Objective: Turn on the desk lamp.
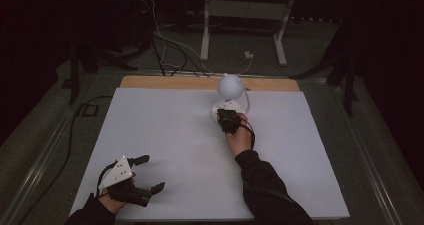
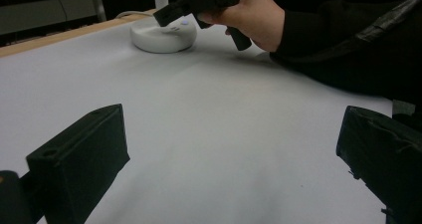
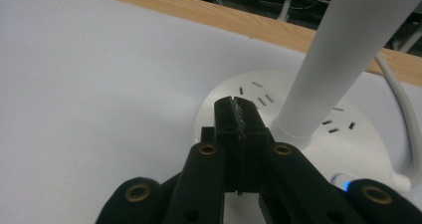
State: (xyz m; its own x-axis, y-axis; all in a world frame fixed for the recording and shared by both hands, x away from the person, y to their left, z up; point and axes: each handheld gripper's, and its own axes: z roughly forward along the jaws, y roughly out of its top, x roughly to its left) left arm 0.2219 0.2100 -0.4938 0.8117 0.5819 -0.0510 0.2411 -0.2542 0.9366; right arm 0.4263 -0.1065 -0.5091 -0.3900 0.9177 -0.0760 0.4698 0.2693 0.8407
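The white lamp point(image 1: 230, 87) stands at the counter's point(image 1: 165, 135) far edge. Over its round base point(image 3: 348, 144), the right gripper point(image 3: 238, 109) has its jaws pressed together, empty. The left gripper point(image 1: 150, 174) rests wide apart near the front corner.

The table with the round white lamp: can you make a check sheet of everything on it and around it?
Surface: white table top with a wooden strip along the far edge; bare in the middle.
Job's things: white desk lamp, round head on a stem, standing on its round base with socket slots; a small blue light glows on the base.
Clutter: nothing seen.
Tongs: right tongs shut with nothing between them, tips over the base beside the stem; left tongs open, near the front left corner.
Cables: white lamp cord curves off the base; wires on the floor behind.
Surroundings: dark room, white stand legs beyond the table.
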